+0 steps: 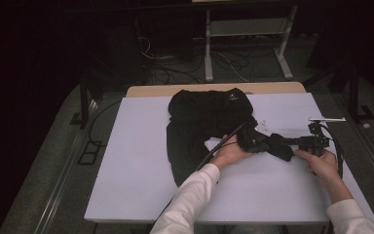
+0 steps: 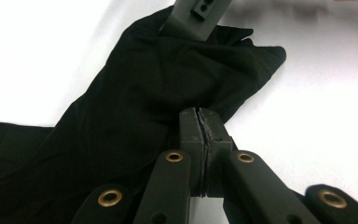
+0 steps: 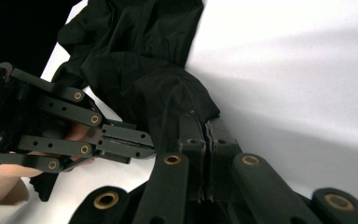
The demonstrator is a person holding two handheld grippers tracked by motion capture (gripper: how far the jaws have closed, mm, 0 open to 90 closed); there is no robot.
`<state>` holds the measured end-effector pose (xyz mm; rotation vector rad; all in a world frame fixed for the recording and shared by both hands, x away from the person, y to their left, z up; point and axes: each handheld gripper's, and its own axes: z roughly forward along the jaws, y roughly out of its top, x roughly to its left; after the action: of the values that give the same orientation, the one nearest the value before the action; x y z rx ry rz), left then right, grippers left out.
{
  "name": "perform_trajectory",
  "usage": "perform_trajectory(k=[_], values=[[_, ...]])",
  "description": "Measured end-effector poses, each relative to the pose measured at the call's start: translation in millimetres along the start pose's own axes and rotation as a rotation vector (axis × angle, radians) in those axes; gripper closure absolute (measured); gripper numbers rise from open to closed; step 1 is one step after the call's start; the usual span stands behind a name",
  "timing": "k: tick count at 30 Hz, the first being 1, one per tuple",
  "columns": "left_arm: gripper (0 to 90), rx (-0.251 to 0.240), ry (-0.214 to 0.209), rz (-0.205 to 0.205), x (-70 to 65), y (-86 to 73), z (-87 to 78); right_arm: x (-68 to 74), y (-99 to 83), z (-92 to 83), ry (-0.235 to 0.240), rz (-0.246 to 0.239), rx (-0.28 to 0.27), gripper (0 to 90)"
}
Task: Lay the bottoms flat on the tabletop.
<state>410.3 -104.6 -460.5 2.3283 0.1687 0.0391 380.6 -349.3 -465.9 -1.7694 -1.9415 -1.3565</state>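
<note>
While we pinch one end of a black garment [image 1: 202, 129] with both tools, most of the cloth lies spread across the far middle of the white worktop [image 1: 131, 161], and a sleeve-like strip runs from it toward our right hand. Our left tool [image 1: 249, 140] has its jaws clamped together on a fold of that strip, as the left gripper view shows, where the fabric [image 2: 135, 102] bunches against the closed pads. Our right tool [image 1: 294, 143] is likewise shut on the strip's end; in the right gripper view its jaws meet with dark cloth [image 3: 144, 60] gathered between and around them, and the left tool [image 3: 121, 142] bites in just beside it. We judge the risk to lie in how thin each hold is: should the two tools pull apart too sharply, the slippery fabric could slide out of one pair of pads, and the strip would drop back in a heap. A lopsided pull might also drag the whole garment across the worktop and undo its flat lie.
</note>
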Motion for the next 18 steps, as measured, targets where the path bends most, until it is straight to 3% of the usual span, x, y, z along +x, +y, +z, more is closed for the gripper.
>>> perform_trajectory(k=[5,11,18], values=[[88.9,-0.001,-0.037,-0.011,-3.1,0.7,-12.5,6.4,-2.1,-1.2,0.007,-0.013,0.012,85.6],[89.0,-0.036,-0.106,-0.013,-14.5,-1.7,-43.5,27.0,-13.6,-3.3,0.053,-0.048,0.082,84.3],[89.0,-0.027,-0.164,-0.037,-25.2,-0.6,-77.1,45.3,-27.7,-18.4,0.063,-0.064,0.071,76.0]])
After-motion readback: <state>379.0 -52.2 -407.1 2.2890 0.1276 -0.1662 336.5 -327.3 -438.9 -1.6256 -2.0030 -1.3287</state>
